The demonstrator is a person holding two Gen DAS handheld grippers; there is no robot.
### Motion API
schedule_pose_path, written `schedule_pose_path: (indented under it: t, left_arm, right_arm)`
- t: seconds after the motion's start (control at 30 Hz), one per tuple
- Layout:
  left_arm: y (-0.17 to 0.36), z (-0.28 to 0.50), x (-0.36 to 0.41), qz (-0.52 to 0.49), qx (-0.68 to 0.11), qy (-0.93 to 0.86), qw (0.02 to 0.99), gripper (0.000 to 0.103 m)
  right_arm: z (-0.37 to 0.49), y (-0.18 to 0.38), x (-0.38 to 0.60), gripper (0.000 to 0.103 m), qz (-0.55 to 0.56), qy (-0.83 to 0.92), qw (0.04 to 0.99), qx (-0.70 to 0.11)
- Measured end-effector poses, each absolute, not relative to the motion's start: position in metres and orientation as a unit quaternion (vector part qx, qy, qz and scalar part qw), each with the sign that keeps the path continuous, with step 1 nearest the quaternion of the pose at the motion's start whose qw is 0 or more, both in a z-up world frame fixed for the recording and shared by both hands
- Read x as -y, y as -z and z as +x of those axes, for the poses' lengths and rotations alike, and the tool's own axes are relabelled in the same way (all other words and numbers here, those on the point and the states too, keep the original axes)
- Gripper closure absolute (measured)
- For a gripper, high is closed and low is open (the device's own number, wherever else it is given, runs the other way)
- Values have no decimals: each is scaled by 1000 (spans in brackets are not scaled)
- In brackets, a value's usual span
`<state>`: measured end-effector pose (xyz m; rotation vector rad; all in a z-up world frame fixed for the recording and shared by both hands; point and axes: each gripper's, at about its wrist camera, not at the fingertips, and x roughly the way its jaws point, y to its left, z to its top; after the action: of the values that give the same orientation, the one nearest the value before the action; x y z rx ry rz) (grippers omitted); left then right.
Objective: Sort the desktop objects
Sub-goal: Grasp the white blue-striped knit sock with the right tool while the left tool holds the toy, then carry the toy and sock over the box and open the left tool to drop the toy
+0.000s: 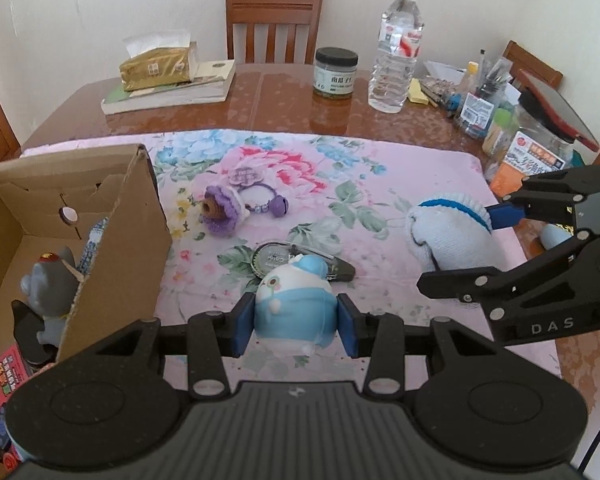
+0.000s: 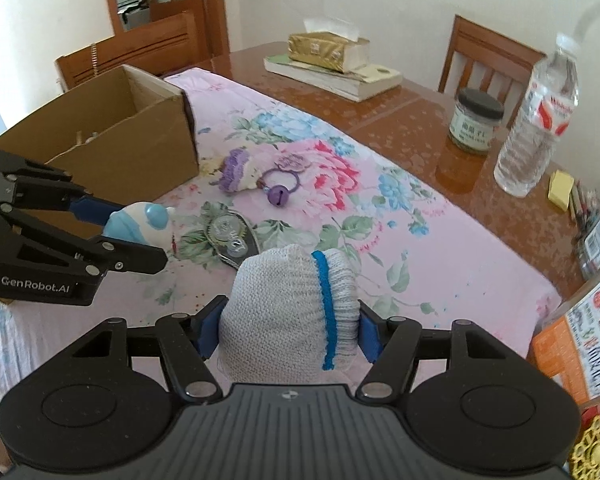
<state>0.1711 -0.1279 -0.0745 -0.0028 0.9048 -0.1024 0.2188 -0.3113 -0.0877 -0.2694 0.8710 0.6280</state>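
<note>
Blue-and-white figurine [image 1: 293,308] being gripped between the blue pads of the left gripper [image 1: 295,330], sitting just beside the open cardboard box [image 1: 111,240], probably bound for that box, already holding a grey figure [image 1: 49,280]. Knitted white glove [image 2: 289,312] being squeezed by the right gripper [image 2: 289,334], bunched into a ball for a firmer hold. Still lying on the floral cloth [image 1: 380,184] awaiting sorting: correction tape [image 1: 300,264], purple crochet piece [image 1: 221,210], bell hair tie [image 1: 267,204].
</note>
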Motion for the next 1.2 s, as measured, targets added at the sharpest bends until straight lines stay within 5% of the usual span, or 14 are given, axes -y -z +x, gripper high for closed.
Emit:
schedule_pose_path:
  t: [1.2]
  left_arm:
    - [-16, 82, 95, -11, -388, 86, 918, 61]
  right_arm:
    - [159, 9, 273, 33, -217, -381, 837, -328]
